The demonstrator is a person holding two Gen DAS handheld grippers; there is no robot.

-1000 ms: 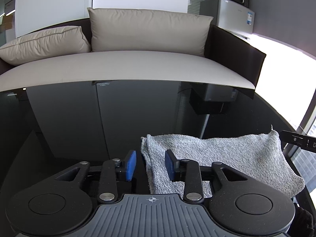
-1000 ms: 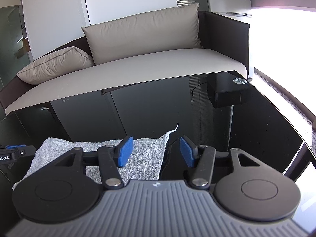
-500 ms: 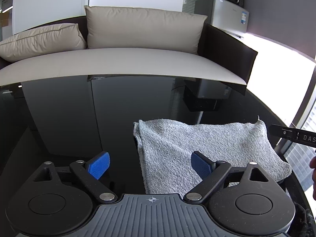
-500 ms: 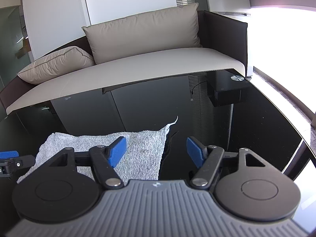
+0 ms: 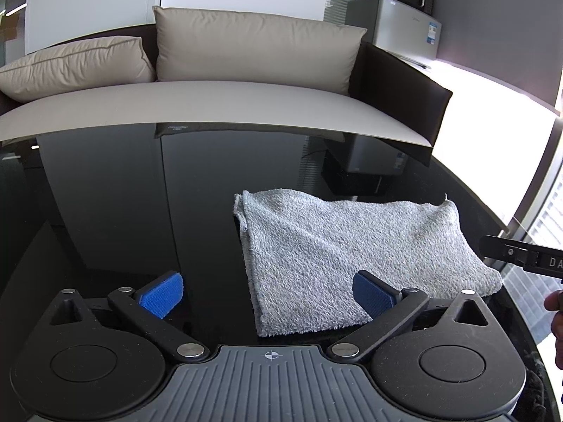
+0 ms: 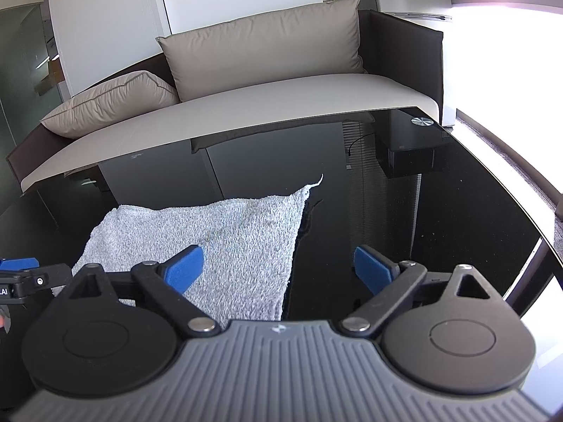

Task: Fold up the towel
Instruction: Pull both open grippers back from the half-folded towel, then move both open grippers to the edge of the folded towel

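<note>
A: Item, towel [image 5: 345, 256]: laid folded on the black table [image 5: 140, 211], lower right of frame.

B: Left gripper [image 5: 267, 293], right gripper [image 6: 278, 270]: jaws opening wide, nothing held. Edges should be squared before regripping.

Both sets of jaws are swinging apart! The left hand-held gripper [image 5: 267, 293], a second ago pinched close around the grey towel [image 5: 355, 256] edge, now gapes wide, towel lying free toward two o'clock. The right hand-held gripper [image 6: 279, 269] is opening too, the towel's edge loose between its pads on the tabletop [image 6: 440, 211].
</note>
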